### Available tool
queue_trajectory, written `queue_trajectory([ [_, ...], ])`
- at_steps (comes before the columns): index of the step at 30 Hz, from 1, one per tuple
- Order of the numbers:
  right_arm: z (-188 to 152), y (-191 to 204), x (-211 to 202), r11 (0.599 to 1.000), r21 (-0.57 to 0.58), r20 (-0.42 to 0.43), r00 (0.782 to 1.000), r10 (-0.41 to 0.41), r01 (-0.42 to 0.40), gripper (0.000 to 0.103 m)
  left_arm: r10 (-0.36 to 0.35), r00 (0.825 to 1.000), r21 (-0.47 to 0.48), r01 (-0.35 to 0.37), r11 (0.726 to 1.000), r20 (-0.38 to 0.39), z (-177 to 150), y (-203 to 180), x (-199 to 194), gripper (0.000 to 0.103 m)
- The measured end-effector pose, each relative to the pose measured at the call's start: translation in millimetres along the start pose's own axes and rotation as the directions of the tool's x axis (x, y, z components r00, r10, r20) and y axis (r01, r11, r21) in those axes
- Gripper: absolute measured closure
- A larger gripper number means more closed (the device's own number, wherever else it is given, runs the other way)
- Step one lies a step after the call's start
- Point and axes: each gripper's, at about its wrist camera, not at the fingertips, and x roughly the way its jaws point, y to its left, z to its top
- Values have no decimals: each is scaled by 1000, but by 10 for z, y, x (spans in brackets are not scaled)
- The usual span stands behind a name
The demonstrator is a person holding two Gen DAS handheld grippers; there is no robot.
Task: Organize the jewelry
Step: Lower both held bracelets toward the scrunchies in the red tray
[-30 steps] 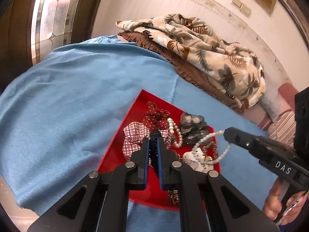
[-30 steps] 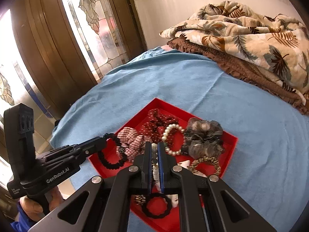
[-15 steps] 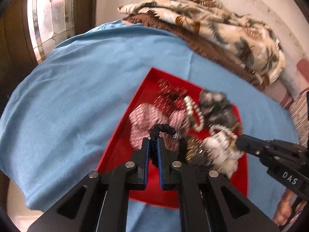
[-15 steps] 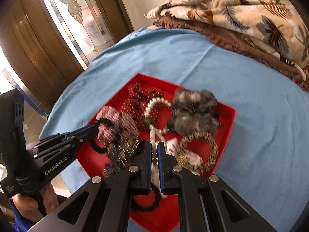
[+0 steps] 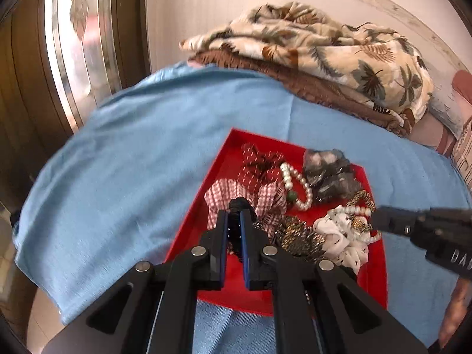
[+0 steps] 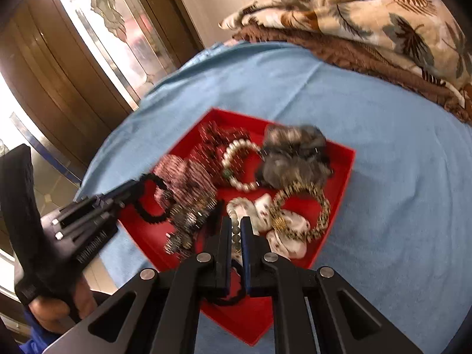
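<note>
A red tray (image 5: 236, 132) (image 6: 351, 151) on blue cloth holds scrunchies and bracelets. My left gripper (image 5: 234, 216) (image 6: 138, 184) is shut on a black hair tie (image 5: 238, 203) (image 6: 153, 219), just above the tray's left side by a pink checked scrunchie (image 5: 218, 197) (image 6: 188, 177). My right gripper (image 6: 236, 224) (image 5: 376, 219) is shut on a pale bead strand (image 6: 236, 231) (image 5: 355, 211), low over a white scrunchie (image 6: 290, 230) (image 5: 342, 237). A pearl bracelet (image 6: 239, 162), a grey scrunchie (image 6: 295, 153) and a gold patterned bracelet (image 6: 323, 206) lie farther back.
Blue cloth (image 5: 132, 162) covers the surface around the tray. Folded patterned blankets (image 5: 324, 50) are stacked at the back right. A wooden door with leaded glass (image 6: 97, 23) stands to the left. A hand (image 6: 56, 309) grips the left tool. Another black hair tie (image 6: 233, 296) lies at the tray's near corner.
Both grippers have come down closer to the tray and rolled. The bead strand, hanging in a loop above the tray before, now rests by the white scrunchie. Both grips are unchanged.
</note>
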Motion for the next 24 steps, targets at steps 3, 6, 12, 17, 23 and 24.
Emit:
queue_trajectory([
  [3,106,78,-58,1000,-3,26,999,23,-23,96,26,999,20,-27,999,36,21,-44,-72,95],
  [6,211,145,-95,999,-4,50,998,46,-46,96,39,998,28,-40,999,45,24,-50,-87,95],
  [12,315,204,-46,998,-11,67,996,55,-55,96,59,998,13,-59,998,19,20,-3,-33,95],
  [17,261,98,113,1000,7,27,999,25,-25,96,62,998,12,-62,998,6,4,3,-1,95],
  [23,213,-64,174,999,36,3,1000,12,-12,96,60,998,20,-60,998,2,5,-31,17,95],
  [24,210,-74,179,999,35,1,1000,9,-9,96,61,998,23,-61,998,-1,4,-39,24,95],
])
